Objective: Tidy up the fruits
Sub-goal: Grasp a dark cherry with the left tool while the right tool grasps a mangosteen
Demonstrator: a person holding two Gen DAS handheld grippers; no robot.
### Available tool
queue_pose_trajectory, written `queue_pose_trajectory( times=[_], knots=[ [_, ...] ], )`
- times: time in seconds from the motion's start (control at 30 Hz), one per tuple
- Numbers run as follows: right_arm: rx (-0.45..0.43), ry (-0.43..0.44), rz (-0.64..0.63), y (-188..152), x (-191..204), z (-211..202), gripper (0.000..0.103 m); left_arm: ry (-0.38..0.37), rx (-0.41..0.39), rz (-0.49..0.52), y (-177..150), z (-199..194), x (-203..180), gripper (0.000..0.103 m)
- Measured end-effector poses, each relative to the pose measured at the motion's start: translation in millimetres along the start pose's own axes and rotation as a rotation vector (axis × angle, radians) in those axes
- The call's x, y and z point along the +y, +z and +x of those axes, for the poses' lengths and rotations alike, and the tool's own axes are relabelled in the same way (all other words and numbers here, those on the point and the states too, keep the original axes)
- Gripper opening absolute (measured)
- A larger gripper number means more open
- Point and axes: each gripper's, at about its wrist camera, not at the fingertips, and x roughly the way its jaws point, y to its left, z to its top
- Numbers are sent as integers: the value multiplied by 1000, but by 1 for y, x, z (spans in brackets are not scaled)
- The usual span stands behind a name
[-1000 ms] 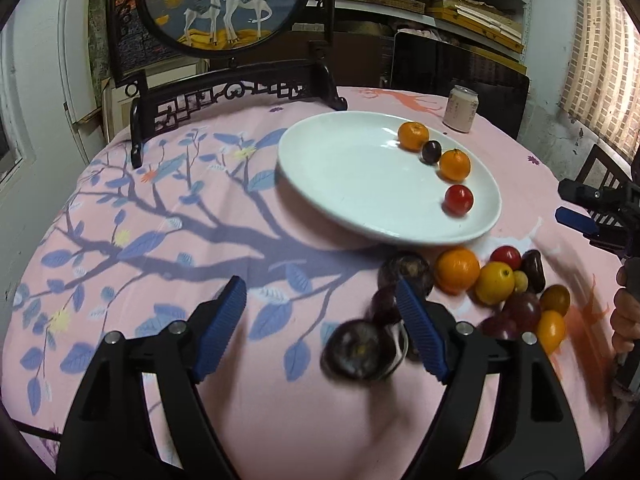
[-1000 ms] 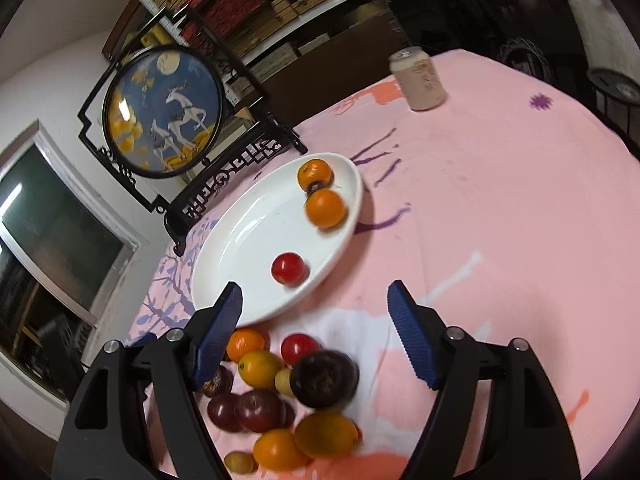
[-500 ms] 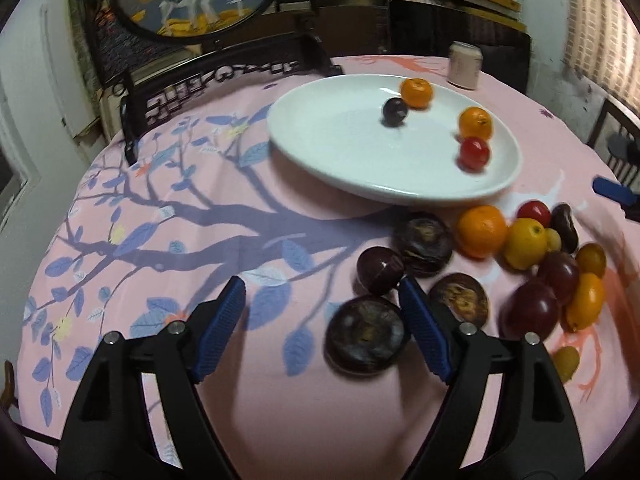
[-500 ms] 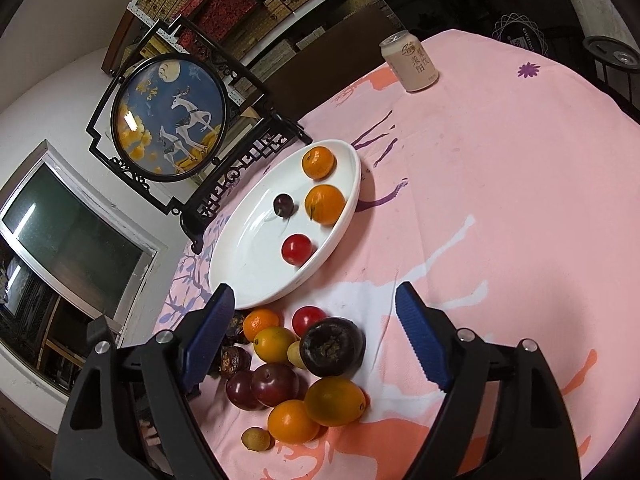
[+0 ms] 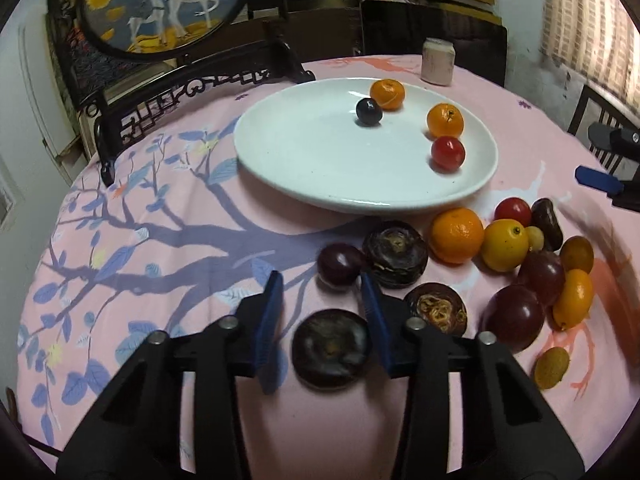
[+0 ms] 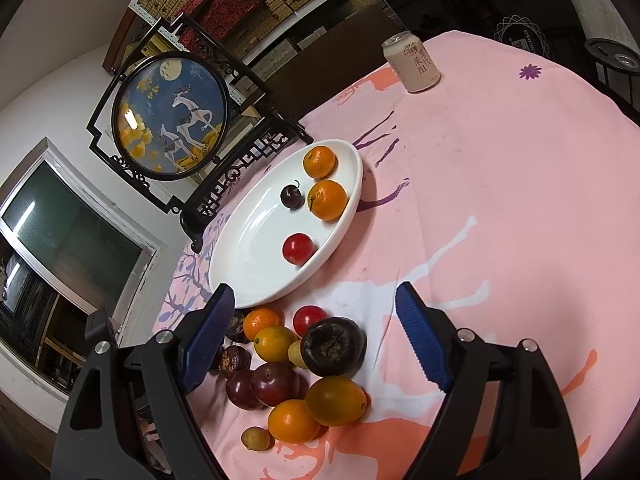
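A white plate (image 5: 312, 156) (image 6: 256, 276) holds two oranges, a red tomato (image 5: 448, 153) and a small dark plum (image 5: 368, 111). A pile of fruit lies on the cloth in front of it: oranges, lemons, plums and dark mangosteens. My left gripper (image 5: 322, 292) is open but narrowed, its blue fingers either side of a dark mangosteen (image 5: 330, 347), not touching it that I can see. My right gripper (image 6: 312, 320) is wide open above the pile, over a large dark mangosteen (image 6: 333, 346).
A round table with a pink branch-print cloth (image 5: 140, 240). A framed deer screen on a black stand (image 5: 168, 20) stands at the back left. A drink can (image 5: 438, 61) (image 6: 412, 62) stands behind the plate. Chairs stand at the far right.
My left gripper's jaws have closed from wide open to a narrow gap. The small dark plum has rolled on the plate, away from the oranges. The right gripper has risen a little.
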Motion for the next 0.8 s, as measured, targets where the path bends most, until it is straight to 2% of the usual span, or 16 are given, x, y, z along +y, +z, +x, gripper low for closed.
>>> queue_pose_trajectory(
  times=[0.13, 0.23, 0.3, 0.37, 0.47, 0.8],
  knots=[
    [3, -5, 1, 0, 0, 1, 83, -17, 23, 27, 3, 10, -3, 33],
    [11, -5, 0, 0, 0, 2, 83, -33, 33, 14, 6, 15, 1, 33],
    [17, -8, -2, -1, 0, 4, 83, -61, 39, 16, 7, 17, 1, 34],
    [21, -10, -2, -1, 0, 5, 83, -56, 27, 15, 9, 17, 1, 42],
    [34, -9, 2, -1, 0, 7, 83, -44, 13, 26, 12, 19, 1, 45],
    [53, -16, 0, -2, 1, 10, 83, -74, 14, 47, 19, 25, 4, 45]
  ],
)
